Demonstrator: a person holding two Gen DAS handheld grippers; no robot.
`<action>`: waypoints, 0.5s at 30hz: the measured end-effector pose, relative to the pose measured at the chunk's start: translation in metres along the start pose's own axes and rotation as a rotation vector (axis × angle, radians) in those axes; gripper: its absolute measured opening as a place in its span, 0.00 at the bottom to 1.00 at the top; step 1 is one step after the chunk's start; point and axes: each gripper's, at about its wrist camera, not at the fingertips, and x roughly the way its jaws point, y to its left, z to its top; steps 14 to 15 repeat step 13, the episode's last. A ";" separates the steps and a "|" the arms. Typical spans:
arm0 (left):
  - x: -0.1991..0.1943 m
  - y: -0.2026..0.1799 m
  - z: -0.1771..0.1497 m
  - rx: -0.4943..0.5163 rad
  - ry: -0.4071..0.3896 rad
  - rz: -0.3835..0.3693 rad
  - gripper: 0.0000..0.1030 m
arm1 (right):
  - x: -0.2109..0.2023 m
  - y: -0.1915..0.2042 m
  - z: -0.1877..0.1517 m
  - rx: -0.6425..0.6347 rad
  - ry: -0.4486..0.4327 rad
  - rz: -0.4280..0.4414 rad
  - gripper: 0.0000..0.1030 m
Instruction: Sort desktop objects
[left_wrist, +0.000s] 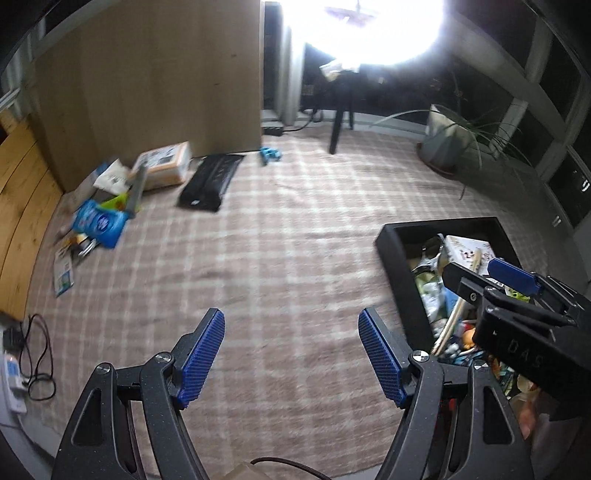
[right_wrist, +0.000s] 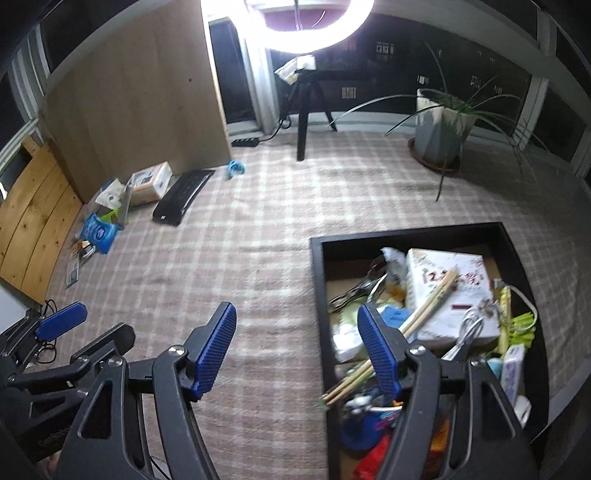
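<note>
Both grippers hang over the plaid-covered counter (right_wrist: 258, 229) with their fingers spread wide and nothing between them. What remains to sort lies as a loose heap at the far left edge, against the wooden panel (left_wrist: 155, 74): a blue wipes pack (left_wrist: 99, 222), an orange-and-white box (left_wrist: 164, 166), a long black case (left_wrist: 208, 181) and some smaller bits too blurred to name.

The black tray (right_wrist: 317, 295) already holds a crowd of things — a white book (right_wrist: 443, 291), chopsticks (right_wrist: 424, 314), a white cable, small packets — and it sits to the right.

The relation that matters is this: the heap lies ahead and to the left of both pairs of fingers, well apart from either, while the tray lies just under the right gripper (right_wrist: 297, 350), whose right finger overlaps its near rim in that view. The left gripper (left_wrist: 291, 354) is probably the nearer one to the heap, being on that side with bare cloth ahead of it. The black case's long axis runs slantwise, away and to the right, so fingers coming from here would have to close across its narrow width.
</note>
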 end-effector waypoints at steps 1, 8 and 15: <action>-0.002 0.005 -0.002 -0.003 0.001 0.002 0.71 | 0.001 0.006 -0.003 0.002 0.005 0.006 0.65; -0.010 0.051 -0.014 -0.017 0.000 0.006 0.71 | 0.011 0.043 -0.020 0.026 0.043 0.000 0.65; -0.015 0.078 -0.017 -0.017 -0.007 0.011 0.71 | 0.014 0.075 -0.028 0.029 0.044 -0.010 0.65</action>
